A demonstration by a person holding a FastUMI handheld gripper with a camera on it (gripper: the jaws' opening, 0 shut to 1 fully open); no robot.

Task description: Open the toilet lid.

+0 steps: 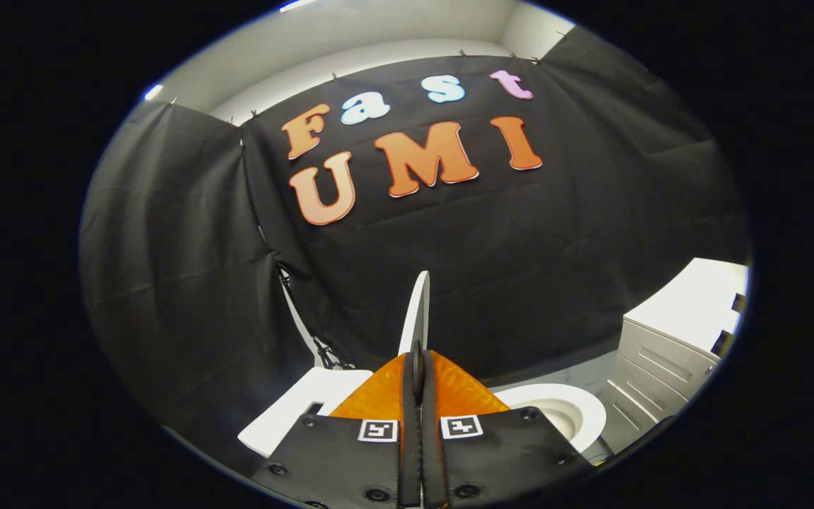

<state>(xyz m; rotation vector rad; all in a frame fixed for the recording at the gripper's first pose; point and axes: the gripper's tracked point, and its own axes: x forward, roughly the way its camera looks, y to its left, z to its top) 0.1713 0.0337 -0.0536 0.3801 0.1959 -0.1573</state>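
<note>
Gripper (417,367): jaws pinch the toilet lid (417,311) edge-on — both fingers pressed on it.
Lid: raised, upright.
Bowl (576,410): open, right of fingers.
Cabinet (668,353): white — farther right.

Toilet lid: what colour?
White. The lid stands edge-on between the gripper fingers in the gripper view.

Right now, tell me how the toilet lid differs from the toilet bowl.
The toilet lid stands raised on edge, a thin white slab between the closed gripper fingers; the toilet bowl lies low and flat beyond them. The lid shows only its narrow edge, while the bowl shows a wide rounded rim with a hollow inside. Both are white.
</note>
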